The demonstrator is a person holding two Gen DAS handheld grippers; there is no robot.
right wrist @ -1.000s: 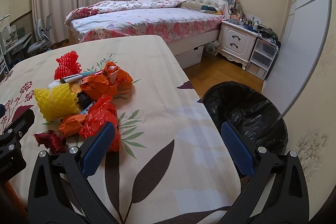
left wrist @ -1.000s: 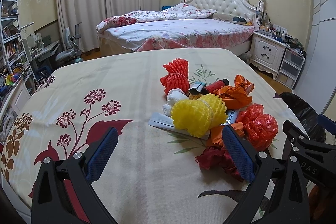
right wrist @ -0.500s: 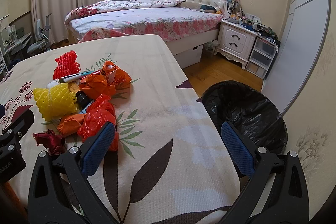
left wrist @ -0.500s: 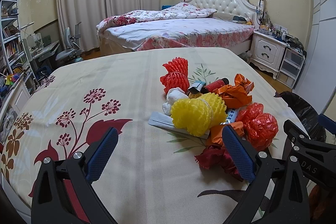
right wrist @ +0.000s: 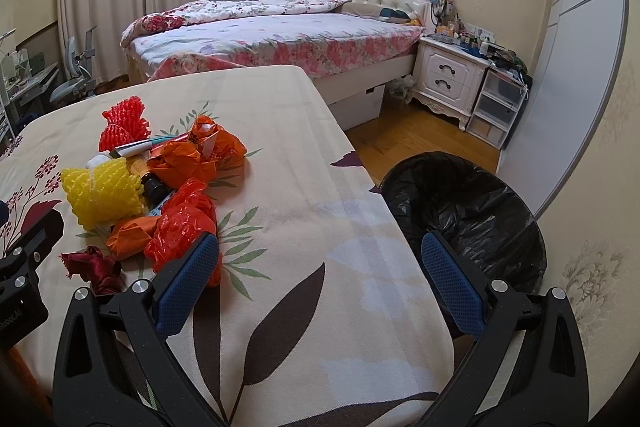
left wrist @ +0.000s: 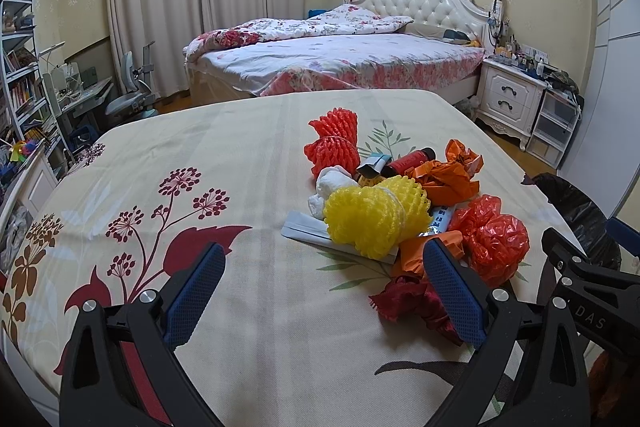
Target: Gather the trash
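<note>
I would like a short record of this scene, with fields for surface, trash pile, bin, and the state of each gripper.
surface: table with floral cloth
trash pile: yellow foam net, red foam net, orange plastic bags, red plastic bag, dark red crumpled piece, white wad
bin: black-lined trash bin, on the floor beside the table's right edge
left gripper: open, empty, above the cloth near the pile
right gripper: open, empty, over the table edge next to the bin

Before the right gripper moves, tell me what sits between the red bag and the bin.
Nothing visible. The red bag lies at the pile's near right edge; from there only bare tablecloth runs to the table edge, and the bin stands open just past it. The right gripper is open and empty.
</note>
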